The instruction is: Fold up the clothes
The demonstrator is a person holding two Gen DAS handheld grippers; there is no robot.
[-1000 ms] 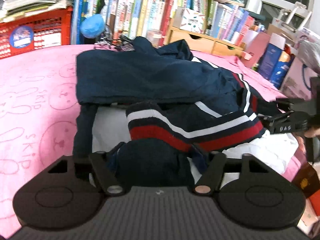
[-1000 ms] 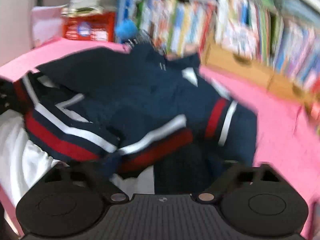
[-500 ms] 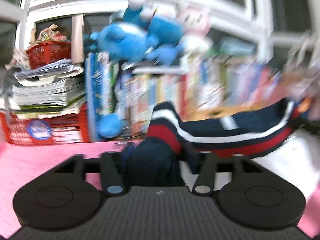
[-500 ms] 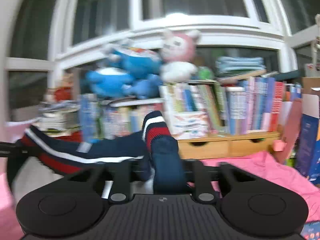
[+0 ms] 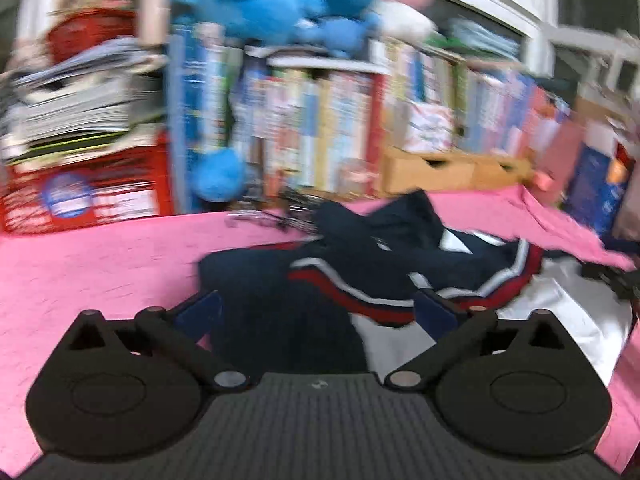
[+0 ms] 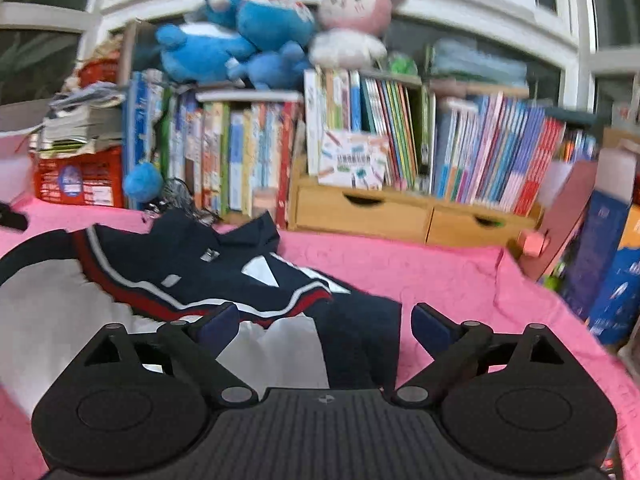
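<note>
A navy jacket [image 5: 280,296] with red and white stripes and a white lining lies partly folded on the pink cloth [image 5: 100,264]. It also shows in the right wrist view [image 6: 192,272]. My left gripper [image 5: 318,312] is open and empty, just above the jacket's near left part. My right gripper [image 6: 324,324] is open and empty above the jacket's near right edge. The right gripper's body shows at the far right of the left wrist view [image 5: 616,280].
A bookshelf full of books [image 6: 360,140] with plush toys [image 6: 256,40] on top stands behind the pink cloth. Wooden drawers [image 6: 408,216] and a red crate [image 6: 76,180] with paper stacks sit at the back. Boxes [image 6: 608,264] stand at the right.
Both grippers lifted the striped hem, carried it up and over, then opened and let go. The jacket now lies folded on the cloth.
</note>
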